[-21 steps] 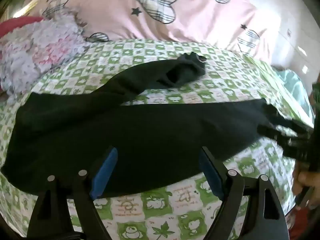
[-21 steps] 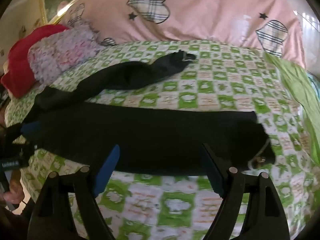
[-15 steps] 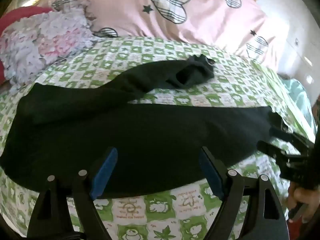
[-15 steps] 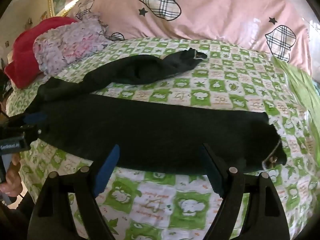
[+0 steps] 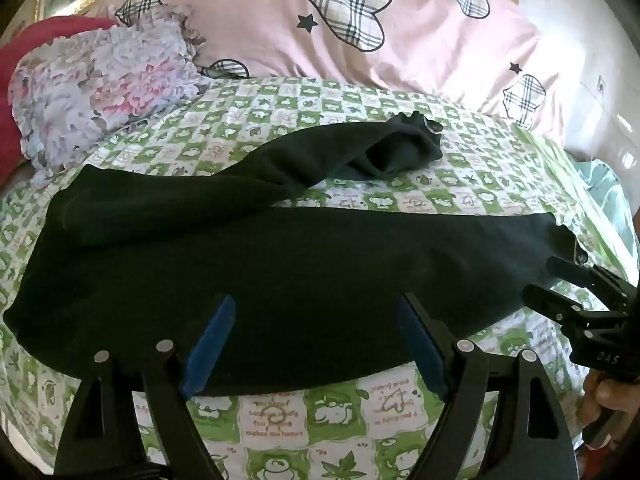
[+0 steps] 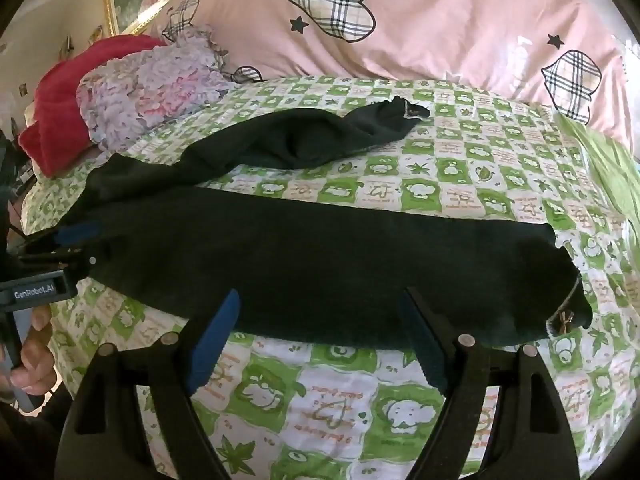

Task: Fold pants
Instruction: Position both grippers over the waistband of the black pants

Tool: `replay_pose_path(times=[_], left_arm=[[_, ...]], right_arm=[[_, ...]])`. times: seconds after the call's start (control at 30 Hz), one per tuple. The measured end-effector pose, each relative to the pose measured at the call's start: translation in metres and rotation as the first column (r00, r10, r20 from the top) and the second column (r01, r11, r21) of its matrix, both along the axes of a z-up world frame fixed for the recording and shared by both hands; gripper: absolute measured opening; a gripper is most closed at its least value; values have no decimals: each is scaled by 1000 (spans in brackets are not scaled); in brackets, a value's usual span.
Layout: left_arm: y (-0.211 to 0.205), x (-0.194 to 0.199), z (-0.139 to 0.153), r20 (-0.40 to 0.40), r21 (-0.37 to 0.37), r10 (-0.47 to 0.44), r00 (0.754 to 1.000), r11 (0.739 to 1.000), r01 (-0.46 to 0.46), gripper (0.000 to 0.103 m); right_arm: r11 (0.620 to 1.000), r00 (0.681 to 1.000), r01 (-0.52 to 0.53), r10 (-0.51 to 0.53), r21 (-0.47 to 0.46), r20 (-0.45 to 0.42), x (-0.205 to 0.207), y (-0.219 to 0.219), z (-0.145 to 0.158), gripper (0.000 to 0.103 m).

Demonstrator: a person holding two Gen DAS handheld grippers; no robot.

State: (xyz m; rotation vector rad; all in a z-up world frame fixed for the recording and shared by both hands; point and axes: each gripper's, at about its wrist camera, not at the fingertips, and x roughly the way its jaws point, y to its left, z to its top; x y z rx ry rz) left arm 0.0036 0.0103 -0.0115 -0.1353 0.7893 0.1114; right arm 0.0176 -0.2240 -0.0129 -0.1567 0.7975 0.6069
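Observation:
Black pants [image 5: 304,264] lie spread on the green checked bed sheet [image 5: 276,412]. One leg runs flat across the front; the other leg [image 5: 352,152] angles away toward the pillows, its cuff crumpled. My left gripper [image 5: 316,300] stands open over the near edge of the waist end, with nothing pinched between the blue pads [image 5: 208,340]. My right gripper [image 6: 320,294] is open over the near edge of the front leg [image 6: 340,264], close to its cuff [image 6: 568,312]. Each gripper shows in the other's view: the right gripper [image 5: 546,280] at the cuff, the left gripper [image 6: 72,246] at the waist.
A pink pillow with plaid hearts [image 5: 360,28] lines the back. A floral cushion [image 5: 100,84] and a red cloth [image 6: 56,92] sit at the back left. A green cover [image 6: 608,168] drapes the bed's right side. A hand [image 6: 32,356] grips each tool's handle.
Both views have tilted up a little, showing more of the pillows. The front leg's cuff end, first stretched toward the right gripper, now lies slack on the sheet.

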Motion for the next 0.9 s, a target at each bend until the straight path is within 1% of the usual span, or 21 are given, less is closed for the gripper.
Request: replay_pose_path(times=[0.3,0.37,0.7,0.73,0.9], left_arm=[[1,0,-1,-6,-5,2,1000,1000,-2,84],[1,0,-1,-10,-8,0,1000,1000,0,84],[-1,0,0,-6,-11,-8,1000,1000,8,84],[-1,0,0,-6,-11,-9,1000,1000,9,84],[-4,0,1,-4,-7,-12,1000,1000,12,84]], right_arm=[[1000,1000,11,-10,4,-10,-1,4,-1,82],[1000,1000,2,-2,9,-5,-2,0,-2,82],[1000,1000,8,-8,14,-3,-5,7,3,82],[1000,1000,5,-5,14,-5,1,0,0,82],[1000,1000,4,-4,16,-5,-1,1,1,82]])
